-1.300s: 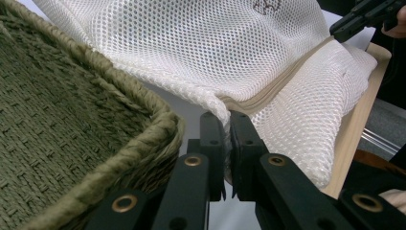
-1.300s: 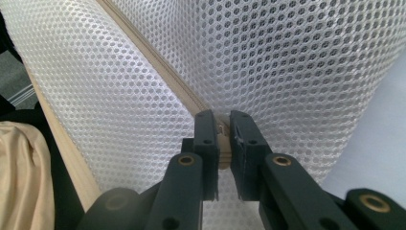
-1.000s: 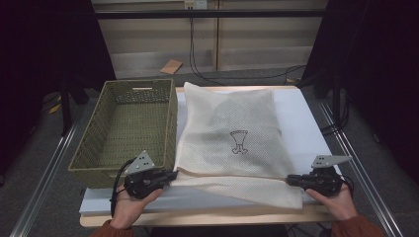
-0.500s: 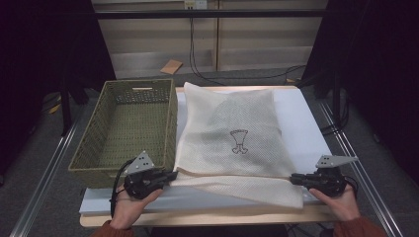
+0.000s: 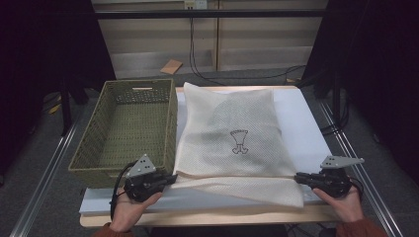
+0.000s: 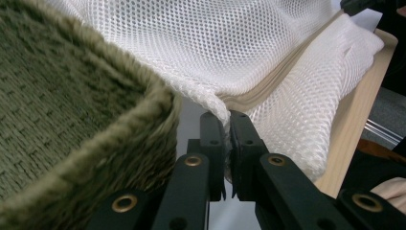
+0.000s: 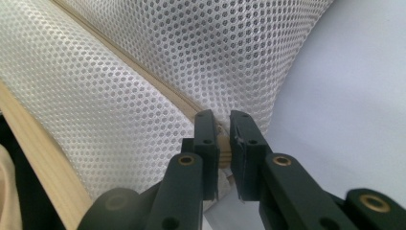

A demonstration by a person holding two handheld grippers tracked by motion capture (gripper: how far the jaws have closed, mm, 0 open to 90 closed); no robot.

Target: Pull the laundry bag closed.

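Tabletop unchanged, mesh bag unmoved, left hand-held gripper and right hand-held gripper still clamped on its corners

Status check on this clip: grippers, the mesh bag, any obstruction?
Left gripper shut on mesh bag near corner. Right gripper shut on its zipper edge. Bag flat on table. Green basket close beside left gripper.

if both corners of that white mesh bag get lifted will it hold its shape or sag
Probably sag: the white mesh bag is thin open netting that already folds over itself along its near edge. It likely weighs little for its size, though a dark shape shows faintly inside. The left hand-held gripper and right hand-held gripper pinch only small bits, so it may slip.
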